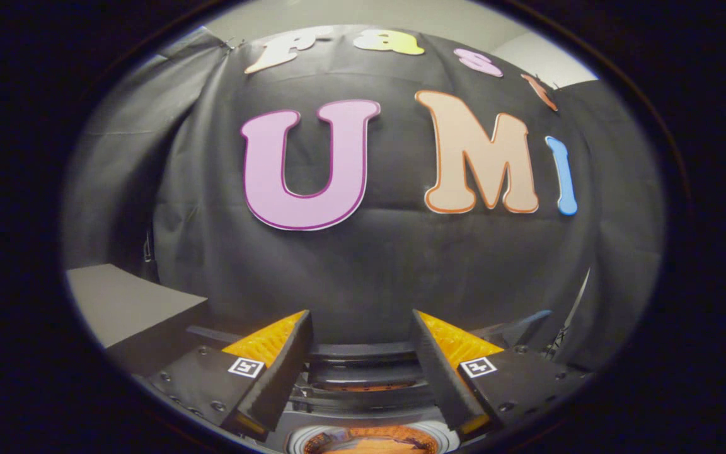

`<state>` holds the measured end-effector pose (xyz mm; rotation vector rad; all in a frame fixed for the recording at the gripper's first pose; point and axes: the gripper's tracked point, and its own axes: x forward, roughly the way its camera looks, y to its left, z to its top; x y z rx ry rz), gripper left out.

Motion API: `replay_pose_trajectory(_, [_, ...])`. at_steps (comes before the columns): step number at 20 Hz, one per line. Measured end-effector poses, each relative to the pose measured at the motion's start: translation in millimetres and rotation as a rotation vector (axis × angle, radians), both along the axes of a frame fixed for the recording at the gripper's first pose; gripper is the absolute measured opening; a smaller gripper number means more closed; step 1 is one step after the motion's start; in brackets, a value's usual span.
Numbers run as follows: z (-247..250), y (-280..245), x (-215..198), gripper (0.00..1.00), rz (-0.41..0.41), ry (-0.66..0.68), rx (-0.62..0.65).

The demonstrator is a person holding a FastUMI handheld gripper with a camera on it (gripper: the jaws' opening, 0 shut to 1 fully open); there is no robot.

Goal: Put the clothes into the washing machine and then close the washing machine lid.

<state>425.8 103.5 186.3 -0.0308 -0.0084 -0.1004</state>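
gripper [360,315] spread wide, holding nothing.
the washer [363,366] sits below and between the fingers, something orange in its round opening; booth wall beyond, grey surface [123,302] to the left.

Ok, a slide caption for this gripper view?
Open gripper holding nothing, raised before the booth's black cloth wall, washing machine below its fingers.

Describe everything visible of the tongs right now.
The tongs stand open, two wedge-shaped fingers spread well apart with nothing between them. Each finger has a ribbed inner-top face and sits on a dark bolted plate carrying a small square black-and-white marker. The tips point at the black cloth wall without touching it. Below the gap lie dark curved bands and a round white-rimmed opening, perhaps the washing machine; I cannot tell for sure.
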Motion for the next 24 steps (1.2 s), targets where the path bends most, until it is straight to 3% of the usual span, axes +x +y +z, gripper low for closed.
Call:
replay_pose_trajectory(6, [-27.1, 4.5, -56.9, 0.97, 0.04, 0.024, 0.003])
replay_pose_trajectory(9, [-39.7, -6.7, -77.2, 0.97, 0.008, 0.054, -0.033])
replay_pose_trajectory(24, [-72.2, -16.3, -135.5, 0.97, 0.059, 0.069, -0.056])
